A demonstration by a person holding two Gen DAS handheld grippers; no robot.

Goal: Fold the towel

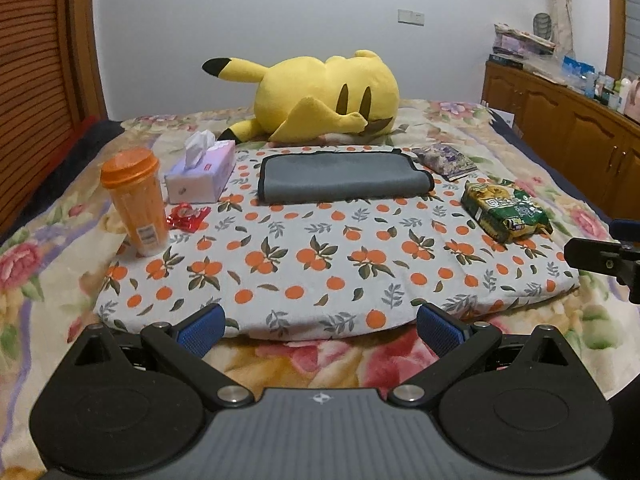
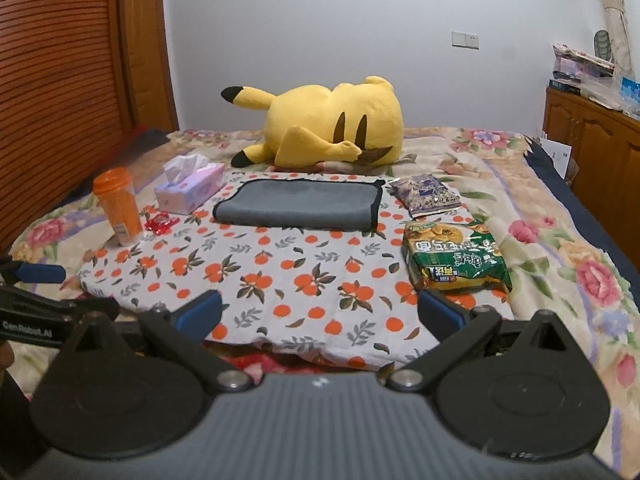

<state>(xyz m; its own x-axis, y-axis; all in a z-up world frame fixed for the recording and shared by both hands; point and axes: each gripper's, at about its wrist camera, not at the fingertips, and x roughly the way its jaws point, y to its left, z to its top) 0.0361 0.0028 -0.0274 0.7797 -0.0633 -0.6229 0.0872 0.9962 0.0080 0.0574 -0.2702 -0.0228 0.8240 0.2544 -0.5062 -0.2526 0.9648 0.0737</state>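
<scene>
A grey towel (image 1: 344, 178) with a black hem lies folded flat at the far end of an orange-print cloth (image 1: 320, 264) on the bed; it also shows in the right wrist view (image 2: 298, 204). My left gripper (image 1: 320, 328) is open and empty, hovering at the cloth's near edge, well short of the towel. My right gripper (image 2: 320, 316) is open and empty, also at the near edge. The left gripper shows at the left edge of the right wrist view (image 2: 40, 274).
An orange bottle (image 1: 136, 204), a tissue box (image 1: 202, 172) and a red wrapper (image 1: 188, 216) lie left of the towel. A green noodle pack (image 1: 504, 210) and a purple snack bag (image 1: 448, 160) lie right. A yellow plush (image 1: 324, 96) lies behind. A wooden cabinet (image 1: 568, 128) stands right.
</scene>
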